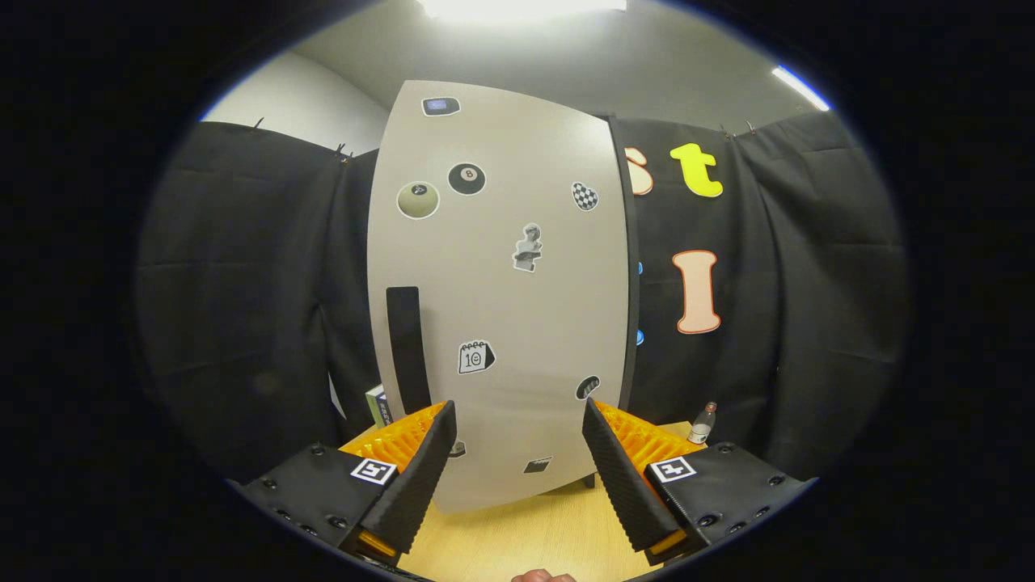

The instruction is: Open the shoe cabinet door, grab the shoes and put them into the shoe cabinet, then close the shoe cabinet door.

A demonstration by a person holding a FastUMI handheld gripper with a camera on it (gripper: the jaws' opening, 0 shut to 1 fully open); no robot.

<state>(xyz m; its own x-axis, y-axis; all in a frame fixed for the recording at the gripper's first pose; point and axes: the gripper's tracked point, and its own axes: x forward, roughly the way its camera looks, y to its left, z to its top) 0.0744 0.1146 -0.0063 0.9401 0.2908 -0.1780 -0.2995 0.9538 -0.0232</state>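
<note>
Wooden tabletop (517,533) – closed stickered cabinet door (501,299), "8" and "10" stickers – tongs (519,440) wide open, empty.

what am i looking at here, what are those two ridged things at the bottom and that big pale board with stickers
The camera rides on a hand-held gripper and looks forward along its two fingers, the ridged things you see. They stand apart, open, holding nothing. The pale board just ahead is the shoe cabinet door, closed or nearly so, with stickers and a dark vertical handle. It stands on a wooden surface. A small bottle stands to the right, beside the black cloth wall.
</note>
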